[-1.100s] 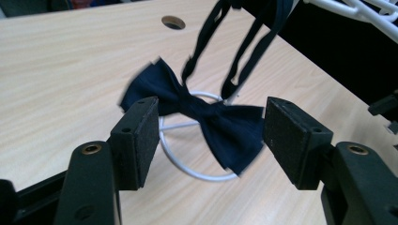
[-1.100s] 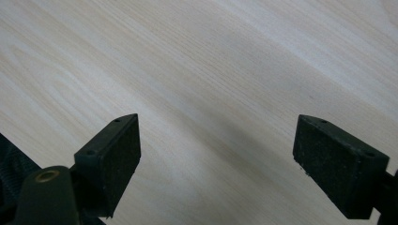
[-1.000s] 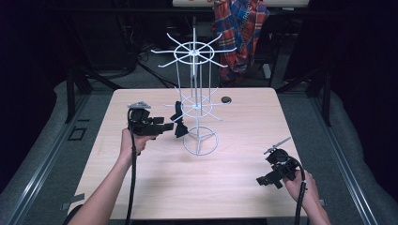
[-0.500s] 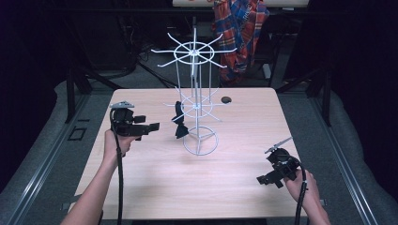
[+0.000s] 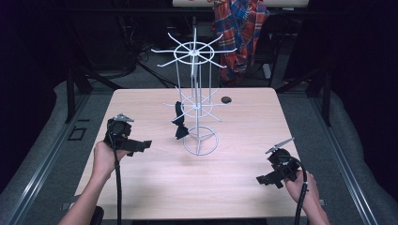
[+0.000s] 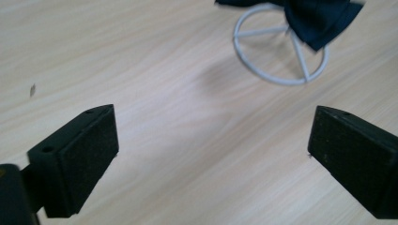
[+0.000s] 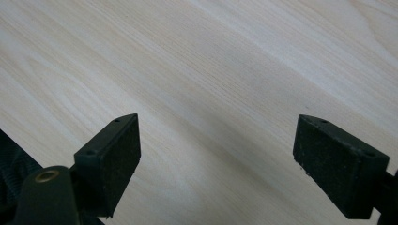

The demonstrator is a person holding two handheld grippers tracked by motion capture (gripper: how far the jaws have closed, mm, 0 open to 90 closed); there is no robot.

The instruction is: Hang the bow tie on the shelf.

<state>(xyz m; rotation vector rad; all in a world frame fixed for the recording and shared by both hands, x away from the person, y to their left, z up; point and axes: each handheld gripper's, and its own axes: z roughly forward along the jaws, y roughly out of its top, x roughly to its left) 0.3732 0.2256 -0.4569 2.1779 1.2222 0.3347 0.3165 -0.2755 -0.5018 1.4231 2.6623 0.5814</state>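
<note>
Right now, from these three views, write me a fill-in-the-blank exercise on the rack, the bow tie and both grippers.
1. The dark navy fabric bow tie hangs from the white wire display rack's ____ tier.
2. The left gripper's jaws stand ____.
3. The right gripper holds ____ between its jaws.
4. The rack's round base rests on a pale ____ table.

Missing words: lower; open; nothing; wooden
</note>
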